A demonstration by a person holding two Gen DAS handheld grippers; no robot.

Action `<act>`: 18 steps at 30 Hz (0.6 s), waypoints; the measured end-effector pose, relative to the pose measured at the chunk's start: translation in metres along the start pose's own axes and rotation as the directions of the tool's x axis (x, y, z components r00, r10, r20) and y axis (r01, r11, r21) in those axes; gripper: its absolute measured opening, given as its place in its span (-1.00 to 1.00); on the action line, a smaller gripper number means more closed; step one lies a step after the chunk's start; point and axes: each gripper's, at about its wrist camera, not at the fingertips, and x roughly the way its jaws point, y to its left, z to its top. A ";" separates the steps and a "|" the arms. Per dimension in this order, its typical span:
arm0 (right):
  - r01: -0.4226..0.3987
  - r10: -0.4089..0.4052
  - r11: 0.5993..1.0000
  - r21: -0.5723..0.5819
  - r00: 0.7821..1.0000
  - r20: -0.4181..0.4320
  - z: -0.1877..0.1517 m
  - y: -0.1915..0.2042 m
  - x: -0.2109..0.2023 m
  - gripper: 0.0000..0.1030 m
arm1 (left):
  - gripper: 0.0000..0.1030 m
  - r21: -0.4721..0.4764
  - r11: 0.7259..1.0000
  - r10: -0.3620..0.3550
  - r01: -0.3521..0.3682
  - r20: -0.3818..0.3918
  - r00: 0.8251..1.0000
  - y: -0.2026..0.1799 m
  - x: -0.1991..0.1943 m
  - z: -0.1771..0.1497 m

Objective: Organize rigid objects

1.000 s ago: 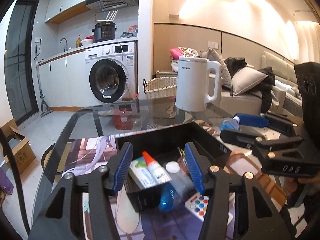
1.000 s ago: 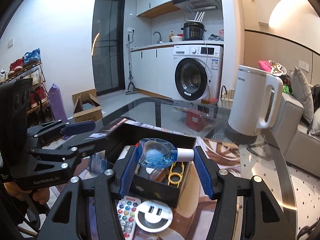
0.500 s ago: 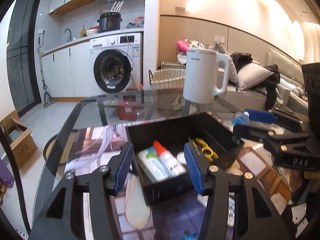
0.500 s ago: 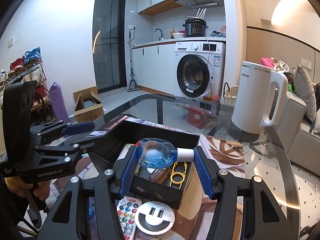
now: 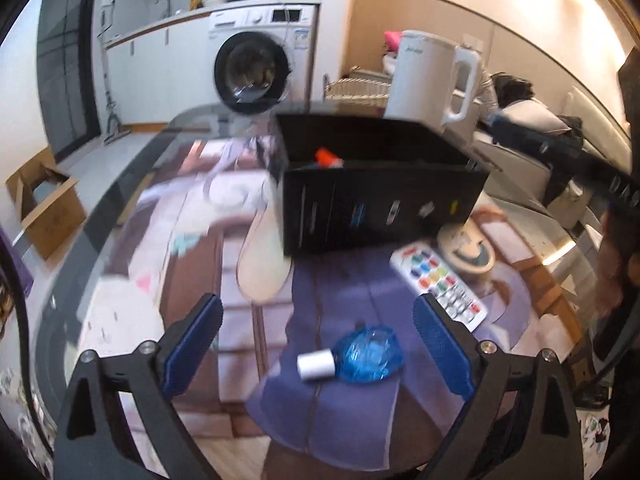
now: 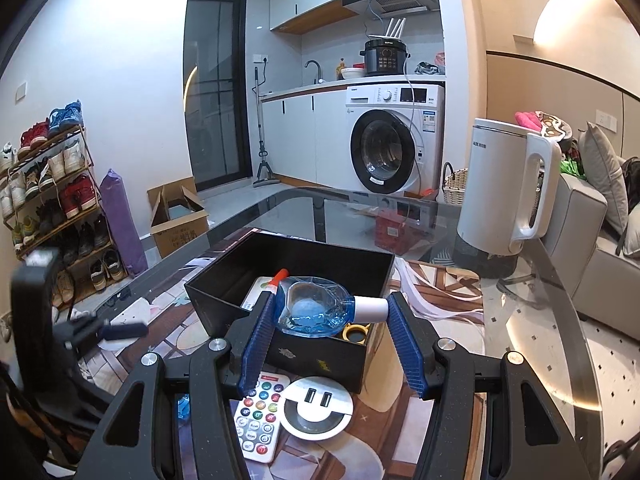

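Holding over the bench [image 6: 532,320], above the black box [image 6: 224,284], my right gripper [image 6: 330,334] pinches a blue bottle [image 6: 314,307]; my left gripper [image 5: 316,344] hangs spread around another bottle [image 5: 360,354]. Slick plastic could slip, missing the box.

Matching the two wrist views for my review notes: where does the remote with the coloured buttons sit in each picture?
Left wrist: the remote lies right of centre on the table, in front of the black box and next to the round white disc.
Right wrist: the remote is at bottom centre, in front of the black box, left of the disc.
Shared landmark: the white kettle beyond the box.
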 end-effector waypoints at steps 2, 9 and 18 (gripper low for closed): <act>0.003 -0.003 1.000 0.006 1.000 -0.003 0.000 0.000 0.000 0.11 | 0.87 0.003 1.000 0.003 -0.003 -0.015 1.000 -0.005 0.006 -0.007; 0.009 -0.009 1.000 0.005 1.000 -0.005 -0.002 0.000 0.001 0.11 | 0.58 0.060 0.996 0.069 -0.070 0.022 0.997 -0.017 0.009 -0.021; 0.008 -0.008 1.000 0.006 1.000 -0.003 -0.002 0.000 0.001 0.11 | 0.08 0.065 0.998 0.020 -0.023 0.050 0.999 -0.014 0.002 -0.014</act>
